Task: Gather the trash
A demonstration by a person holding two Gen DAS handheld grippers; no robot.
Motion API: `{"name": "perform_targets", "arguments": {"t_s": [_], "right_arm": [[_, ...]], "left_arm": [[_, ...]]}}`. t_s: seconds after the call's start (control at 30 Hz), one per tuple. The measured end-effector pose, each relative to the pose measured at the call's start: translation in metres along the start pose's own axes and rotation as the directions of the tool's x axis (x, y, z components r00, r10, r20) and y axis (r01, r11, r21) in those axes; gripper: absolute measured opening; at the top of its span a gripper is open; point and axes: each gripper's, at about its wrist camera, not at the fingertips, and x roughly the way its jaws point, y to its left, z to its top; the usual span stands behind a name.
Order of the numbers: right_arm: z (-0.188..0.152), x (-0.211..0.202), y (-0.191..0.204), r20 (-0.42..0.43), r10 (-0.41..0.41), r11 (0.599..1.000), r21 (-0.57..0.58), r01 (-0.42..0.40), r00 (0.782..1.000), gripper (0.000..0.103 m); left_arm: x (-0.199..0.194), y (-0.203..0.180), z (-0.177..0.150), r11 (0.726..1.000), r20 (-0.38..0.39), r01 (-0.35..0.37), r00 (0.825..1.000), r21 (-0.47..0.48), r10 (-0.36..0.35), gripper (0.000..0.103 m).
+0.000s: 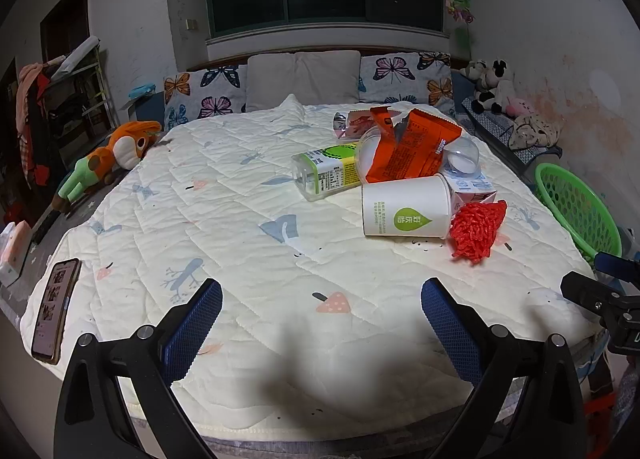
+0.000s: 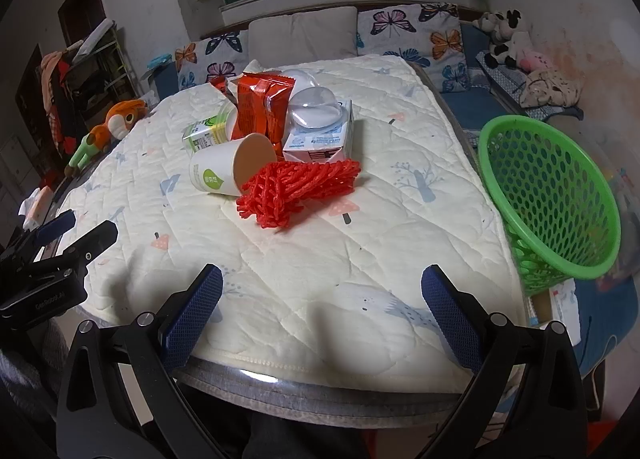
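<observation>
Trash pile [image 2: 276, 147] upper centre on bed [image 2: 400, 239] | green basket [image 2: 560, 195] right edge | left tongs [image 1: 322, 299] released, empty | right tongs [image 2: 322, 291] released, empty

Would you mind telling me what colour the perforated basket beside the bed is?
The basket is bright green; the right wrist view shows it best.

Open, empty right tool [image 2: 322, 295] above quilt [image 2: 400, 219], red net [image 2: 296, 191] beside tipped paper cup [image 2: 228, 171], green basket [image 2: 552, 195] right.
</observation>
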Motion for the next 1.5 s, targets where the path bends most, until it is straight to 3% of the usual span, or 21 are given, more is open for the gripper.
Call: {"name": "perform_targets", "arguments": {"t_s": [0.5,1.5], "right_arm": [[0.002,0.008,0.000,-0.017,0.002,1.000,0.003,-0.002,1.000,0.099],[0.024,0.028,0.005,-0.051,0.041,0.999,0.000,-0.041,0.998,0.099]], "left_arm": [[-0.005,0.000,-0.002,1.000,-0.006,-0.002,1.000,0.002,0.002,0.097],[0.030,0.007,0.012,1.000,-0.014,-0.013,1.000,0.020,0.013,0.097]]}}
